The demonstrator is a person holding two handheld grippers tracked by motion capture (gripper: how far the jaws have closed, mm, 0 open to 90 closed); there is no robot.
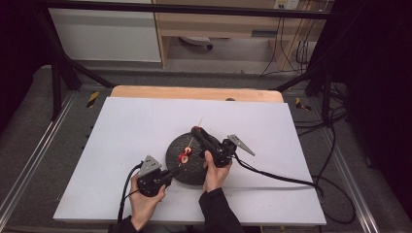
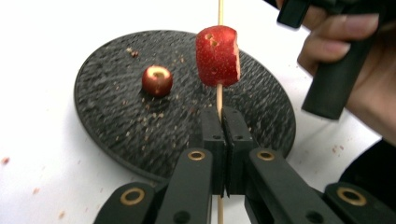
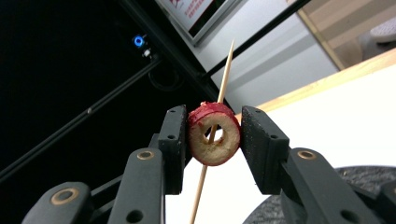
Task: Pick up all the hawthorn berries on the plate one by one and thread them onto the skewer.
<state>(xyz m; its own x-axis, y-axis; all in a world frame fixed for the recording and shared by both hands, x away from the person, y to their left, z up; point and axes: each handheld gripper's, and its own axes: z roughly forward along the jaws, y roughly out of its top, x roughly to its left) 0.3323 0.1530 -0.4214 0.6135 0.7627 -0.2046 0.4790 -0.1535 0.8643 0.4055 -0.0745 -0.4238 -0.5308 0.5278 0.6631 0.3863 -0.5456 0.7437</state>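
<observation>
From the high view I see both of my grippers meeting over the round black plate (image 1: pixel 176 160) in the middle of the white table (image 1: pixel 126 136): the left gripper (image 1: pixel 171 173) comes in from the near left and clamps the lower end of the wooden skewer (image 1: pixel 194 133), which slants up and away across the plate, while the right gripper (image 1: pixel 197 132) reaches in from the right, its hand (image 1: pixel 214 172) wrapped round the handle just beside the plate's near edge. In the left gripper view my jaws stand fully closed on the skewer (image 2: pixel 219 100), pinching it just below a red fruit piece (image 2: pixel 218 56) already threaded on it; a second small red fruit (image 2: pixel 157 80) lies on the plate (image 2: pixel 116 116) to the left, among crumbs. In the right gripper view the jaws are closed on a cored fruit ring (image 3: pixel 214 134), and the skewer (image 3: pixel 219 88) passes through its hole, the sharp tip standing well clear above it. To do this step well, I judge I should keep the left grip rigid and the stick steady, and slide the ring straight along the skewer's line, not sideways, so the soft flesh does not split. The right gripper points upward and away from the table, wrist tilted back; the left lies low and nearly level.
</observation>
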